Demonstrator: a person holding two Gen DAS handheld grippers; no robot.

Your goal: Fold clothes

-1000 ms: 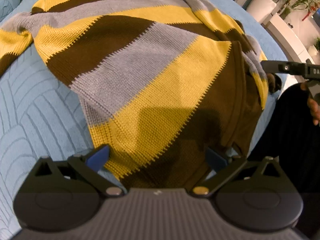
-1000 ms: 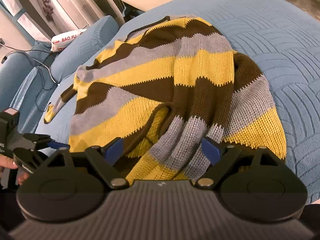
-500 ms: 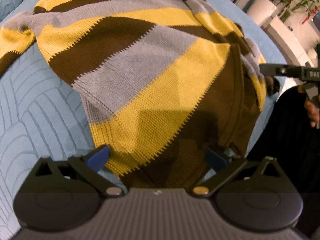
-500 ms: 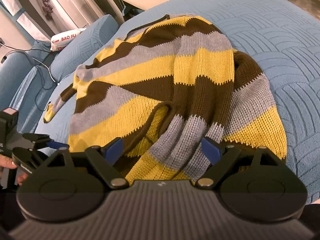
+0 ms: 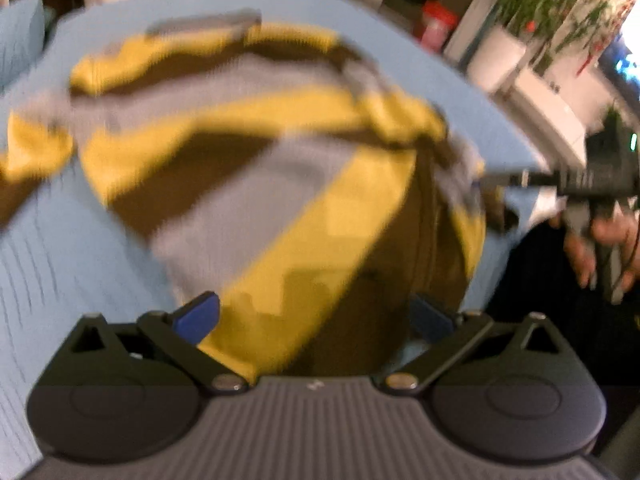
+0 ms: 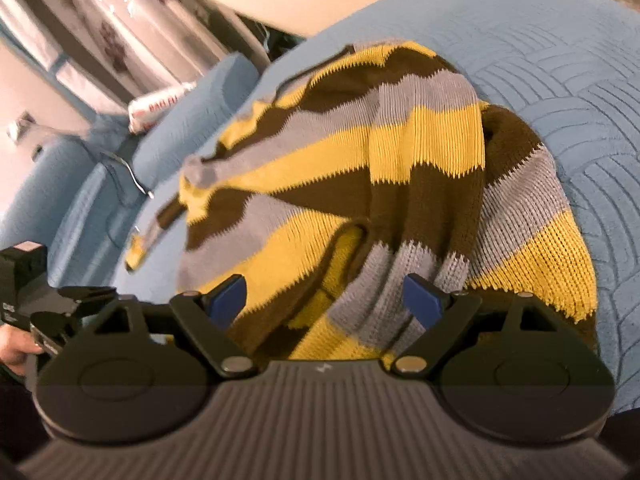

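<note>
Motion blur smears the whole left wrist view, softening the yellow, brown and grey striped knitted sweater (image 5: 280, 184). Its sleeve runs off the frame's left edge. The red printing on the white packet (image 6: 160, 104), upper left of the right wrist view, is unreadable.

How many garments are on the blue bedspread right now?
1: a striped knit sweater in yellow, brown and grey, lying partly folded on the blue quilted bedspread ahead of both open grippers. Anything beneath it would be hidden.

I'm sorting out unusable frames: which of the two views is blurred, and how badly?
Left wrist view: heavy motion blur, the striped sweater loses its knit texture and its stripe edges smear; only the left gripper stays sharp. Right wrist view: the sweater's knit is crisp near the right gripper, with blur only on the far-left background.
</note>
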